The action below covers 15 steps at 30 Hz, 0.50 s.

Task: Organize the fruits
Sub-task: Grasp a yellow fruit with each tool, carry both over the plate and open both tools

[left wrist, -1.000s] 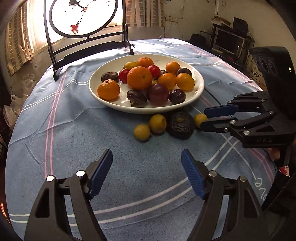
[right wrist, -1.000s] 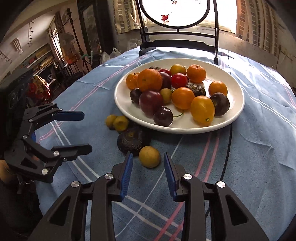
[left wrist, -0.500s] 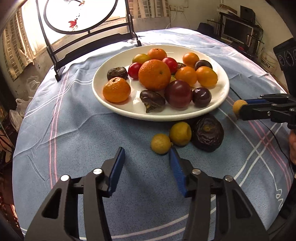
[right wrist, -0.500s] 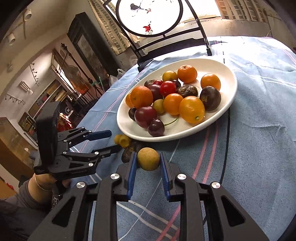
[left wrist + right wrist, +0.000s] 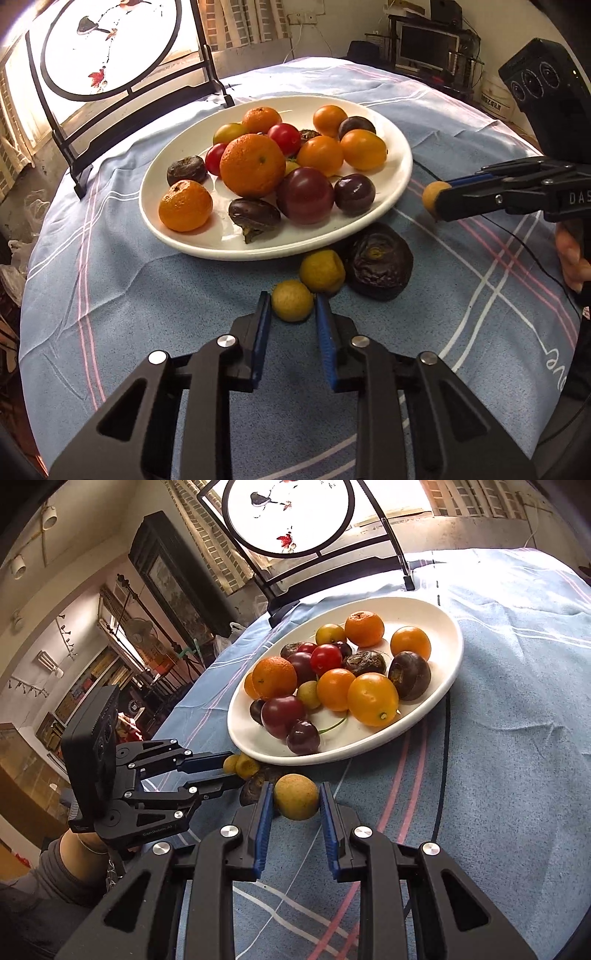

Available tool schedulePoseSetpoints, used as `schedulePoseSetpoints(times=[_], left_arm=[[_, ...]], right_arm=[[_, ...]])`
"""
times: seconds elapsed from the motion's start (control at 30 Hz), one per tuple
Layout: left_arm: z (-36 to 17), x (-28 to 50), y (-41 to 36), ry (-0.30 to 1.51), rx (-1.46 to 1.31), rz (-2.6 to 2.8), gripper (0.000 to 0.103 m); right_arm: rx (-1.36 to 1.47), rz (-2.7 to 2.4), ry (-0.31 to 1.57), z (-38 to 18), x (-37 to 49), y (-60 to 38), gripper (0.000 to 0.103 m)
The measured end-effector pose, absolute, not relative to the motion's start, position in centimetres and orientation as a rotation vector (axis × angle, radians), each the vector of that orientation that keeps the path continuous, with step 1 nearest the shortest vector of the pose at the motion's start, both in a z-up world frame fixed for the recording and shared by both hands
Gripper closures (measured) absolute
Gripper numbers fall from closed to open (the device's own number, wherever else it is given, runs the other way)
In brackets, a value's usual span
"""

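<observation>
Right hand-held gripper [image 5: 296, 796] clamps yellow fruit [image 5: 296, 796]; left hand-held gripper [image 5: 291, 307] brackets another [image 5: 291, 305].

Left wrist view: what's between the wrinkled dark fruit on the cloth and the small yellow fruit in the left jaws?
A larger yellow fruit on the cloth, beside the wrinkled dark fruit. Clear in the left wrist view.

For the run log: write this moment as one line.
left gripper: closing around small yellow fruit on tablecloth | right gripper: lifted, holding yellow fruit | plate: full
</observation>
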State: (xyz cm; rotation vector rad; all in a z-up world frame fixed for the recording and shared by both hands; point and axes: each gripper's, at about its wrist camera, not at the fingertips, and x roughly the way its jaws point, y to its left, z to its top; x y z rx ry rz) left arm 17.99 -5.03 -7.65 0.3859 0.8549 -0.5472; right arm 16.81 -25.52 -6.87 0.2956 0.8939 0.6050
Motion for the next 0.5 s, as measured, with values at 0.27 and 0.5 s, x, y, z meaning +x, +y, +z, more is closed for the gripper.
schedulePoseSetpoints(times=[0.27,0.5], left_arm=[[-6.0,15.8,-2.8,0.789,0.296,-0.533,0.079],[-3.8,14.4,-2.0,0.712,0.211,-0.555,0.079]], right_arm=[[0.300,0.612,0.882,-6.7,16.7,-25.7,0.078],[0.288,0.642,0.808,-5.2,15.8,-25.7,0.078]])
